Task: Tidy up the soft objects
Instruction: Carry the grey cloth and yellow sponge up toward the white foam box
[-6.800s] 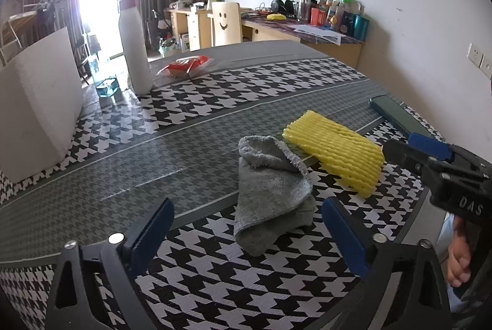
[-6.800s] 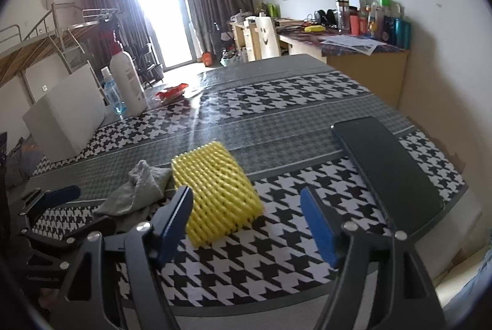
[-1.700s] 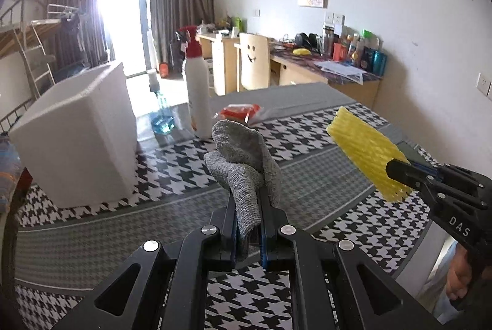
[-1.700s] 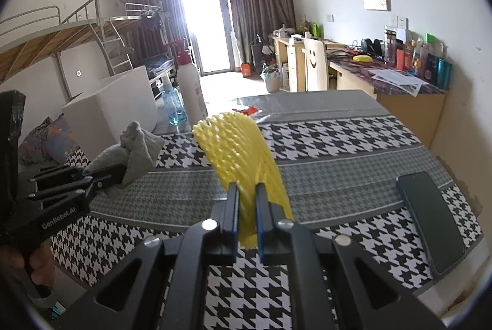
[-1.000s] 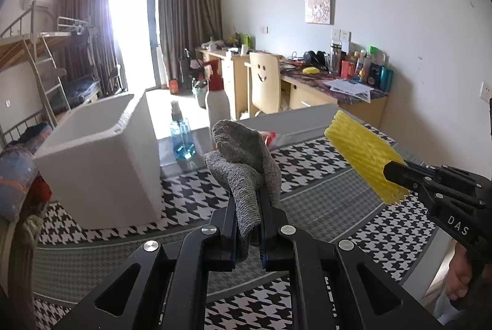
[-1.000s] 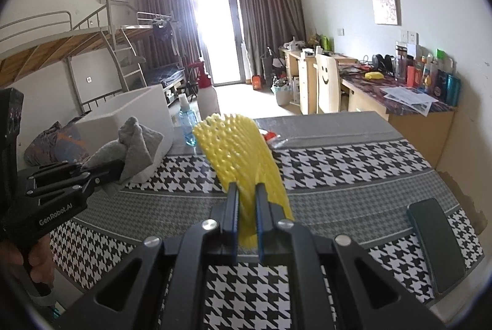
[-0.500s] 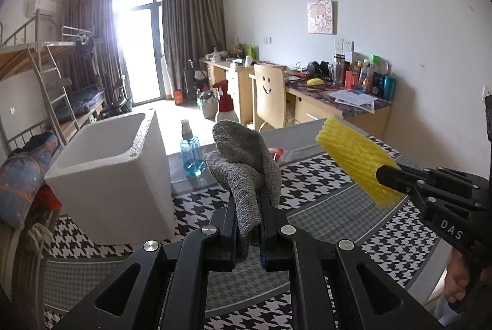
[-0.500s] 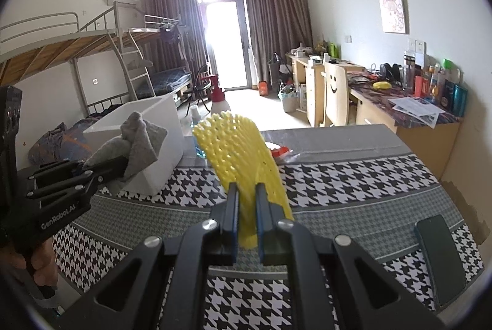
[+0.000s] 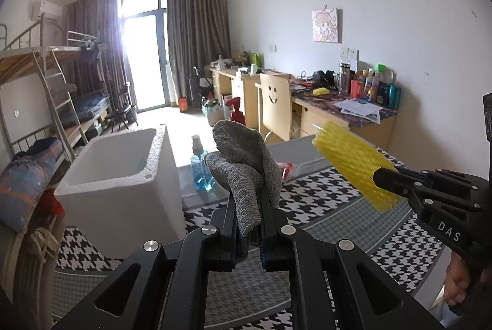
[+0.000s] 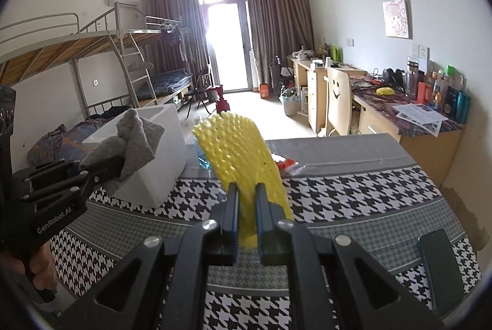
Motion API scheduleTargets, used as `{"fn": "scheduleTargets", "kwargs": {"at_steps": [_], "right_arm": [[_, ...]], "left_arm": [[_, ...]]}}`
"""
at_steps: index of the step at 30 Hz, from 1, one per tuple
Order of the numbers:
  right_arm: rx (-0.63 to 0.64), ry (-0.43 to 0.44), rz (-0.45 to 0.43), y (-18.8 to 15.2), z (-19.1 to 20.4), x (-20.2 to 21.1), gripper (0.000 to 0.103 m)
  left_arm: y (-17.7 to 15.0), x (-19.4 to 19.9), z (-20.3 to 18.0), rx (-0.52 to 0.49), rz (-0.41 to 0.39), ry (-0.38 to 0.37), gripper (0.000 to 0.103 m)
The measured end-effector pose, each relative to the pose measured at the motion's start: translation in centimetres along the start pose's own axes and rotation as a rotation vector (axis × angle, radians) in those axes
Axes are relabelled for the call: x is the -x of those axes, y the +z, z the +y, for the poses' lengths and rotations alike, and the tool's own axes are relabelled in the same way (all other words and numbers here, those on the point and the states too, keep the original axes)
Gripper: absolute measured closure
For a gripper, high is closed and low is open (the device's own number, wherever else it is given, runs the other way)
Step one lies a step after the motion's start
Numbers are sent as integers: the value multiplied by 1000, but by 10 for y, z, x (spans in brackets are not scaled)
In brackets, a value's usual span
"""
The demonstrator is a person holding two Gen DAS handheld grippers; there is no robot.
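My left gripper (image 9: pixel 247 194) is shut on a grey cloth (image 9: pixel 243 157) and holds it up above the houndstooth table (image 9: pixel 344 200). It also shows in the right wrist view (image 10: pixel 135 136). My right gripper (image 10: pixel 246 191) is shut on a yellow foam net (image 10: pixel 240 145), also raised, and seen in the left wrist view (image 9: pixel 353 164). A white foam box (image 9: pixel 120 176), open at the top, stands on the table's far left, ahead and left of the cloth.
A blue spray bottle (image 9: pixel 200 167) and a red packet (image 9: pixel 286 170) stand behind the box. A dark phone (image 10: pixel 439 268) lies at the table's right edge. A chair (image 9: pixel 273 102) and a cluttered desk (image 9: pixel 347 111) stand beyond the table.
Both grippers took the cloth and foam net off the table and have lifted them higher. The views now look down into the white box.
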State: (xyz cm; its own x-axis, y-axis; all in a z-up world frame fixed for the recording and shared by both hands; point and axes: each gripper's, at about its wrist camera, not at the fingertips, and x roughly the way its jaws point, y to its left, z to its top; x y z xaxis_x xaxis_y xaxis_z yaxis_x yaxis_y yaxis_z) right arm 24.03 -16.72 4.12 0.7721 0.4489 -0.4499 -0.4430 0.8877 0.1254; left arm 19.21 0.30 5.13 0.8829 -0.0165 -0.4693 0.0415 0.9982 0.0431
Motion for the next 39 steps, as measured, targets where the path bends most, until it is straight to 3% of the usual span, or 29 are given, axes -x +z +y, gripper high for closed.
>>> {"fn": "scheduleTargets", "kwargs": {"at_steps": [39], "right_arm": [[59, 46, -9, 50, 37, -33, 91]], "left_arm": [[39, -4, 55, 60, -76, 139, 92]]}}
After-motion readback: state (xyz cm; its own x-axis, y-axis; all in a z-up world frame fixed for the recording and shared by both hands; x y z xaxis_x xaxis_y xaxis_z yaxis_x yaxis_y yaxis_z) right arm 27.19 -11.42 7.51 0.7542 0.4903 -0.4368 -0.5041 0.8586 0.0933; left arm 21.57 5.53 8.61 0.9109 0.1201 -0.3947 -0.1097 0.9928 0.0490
